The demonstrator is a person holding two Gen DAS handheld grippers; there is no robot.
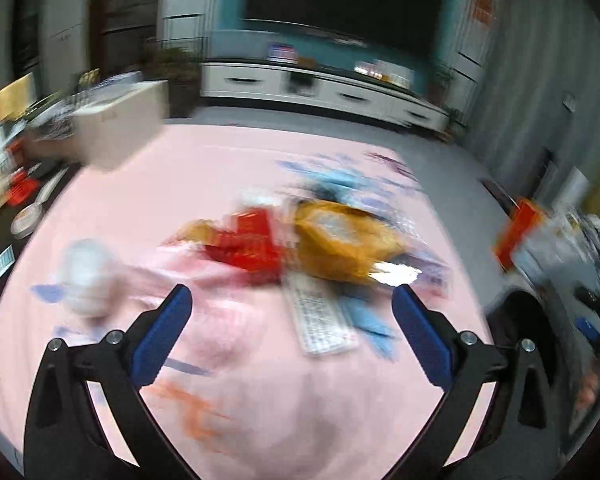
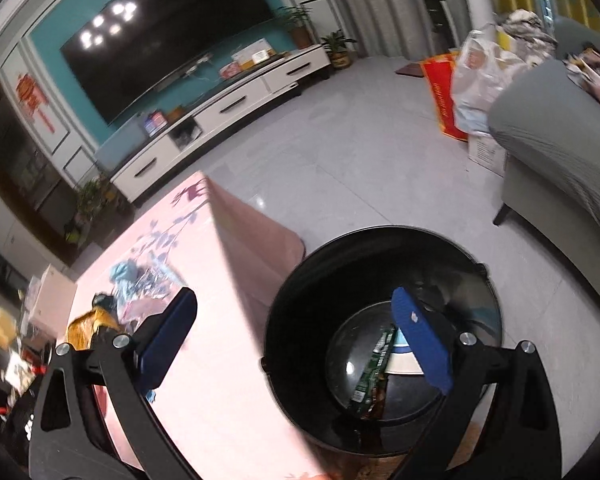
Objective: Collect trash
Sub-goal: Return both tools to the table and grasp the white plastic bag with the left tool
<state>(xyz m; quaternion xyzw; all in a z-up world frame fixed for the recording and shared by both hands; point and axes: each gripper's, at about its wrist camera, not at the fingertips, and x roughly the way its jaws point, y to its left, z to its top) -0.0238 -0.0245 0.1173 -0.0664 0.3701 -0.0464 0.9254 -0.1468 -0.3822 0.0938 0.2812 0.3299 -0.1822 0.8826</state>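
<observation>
Between the spread fingers of the right gripper (image 2: 294,300), a round black plastic bin (image 2: 296,300) on the floor holds a green wrapper (image 2: 374,368), its print unreadable. The left gripper (image 1: 292,296), also spread and empty, hangs over blurred yellow and red wrappers (image 1: 300,240) on the pink tablecloth (image 1: 160,184).

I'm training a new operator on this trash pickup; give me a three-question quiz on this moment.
1. True or false: the right gripper is holding a wrapper.
2. What already lies in the black bin? A) a green wrapper B) a cup C) nothing
3. Fill in: the left gripper hangs open over a pile with a red wrapper and a ____ bag.

Key: 1 false, its jaws are open and bare; 2 A, the green wrapper; 3 yellow.
</observation>
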